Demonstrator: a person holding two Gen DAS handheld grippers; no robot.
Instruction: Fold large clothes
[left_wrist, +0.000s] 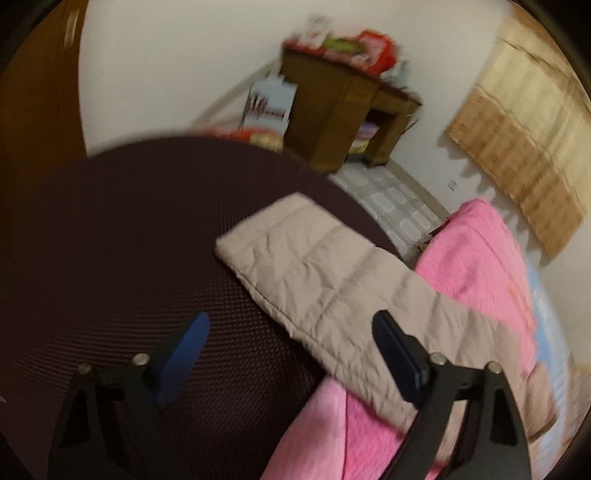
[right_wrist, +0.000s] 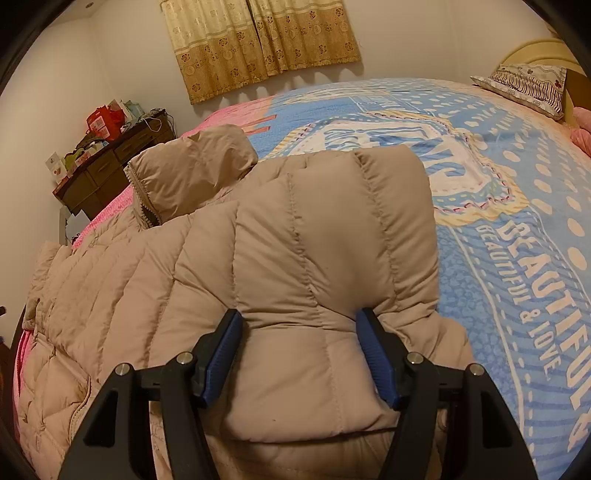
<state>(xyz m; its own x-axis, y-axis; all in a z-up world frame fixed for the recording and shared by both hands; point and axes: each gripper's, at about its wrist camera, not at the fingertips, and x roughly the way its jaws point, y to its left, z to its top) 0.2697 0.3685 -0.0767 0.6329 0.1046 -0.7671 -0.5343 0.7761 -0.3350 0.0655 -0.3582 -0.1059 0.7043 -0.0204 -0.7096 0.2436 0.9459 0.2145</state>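
Two views show one beige quilted jacket (right_wrist: 280, 258) spread across a bed. In the right wrist view it fills the centre and lower left, over a blue printed bedspread (right_wrist: 517, 206); a pillow (right_wrist: 528, 86) sits upper right, a cluttered dark desk (right_wrist: 110, 162) at left, curtains (right_wrist: 258, 40) above. The right gripper (right_wrist: 299, 350) points forward, its jaws pinching a puffy folded section of the jacket. In the blurred left wrist view, the left gripper (left_wrist: 291, 354) hangs with jaws spread wide and holding nothing, above a dark textured surface (left_wrist: 129, 240) at left. A jacket sleeve (left_wrist: 317, 273) lies diagonally there onto a pink blanket (left_wrist: 476, 258).
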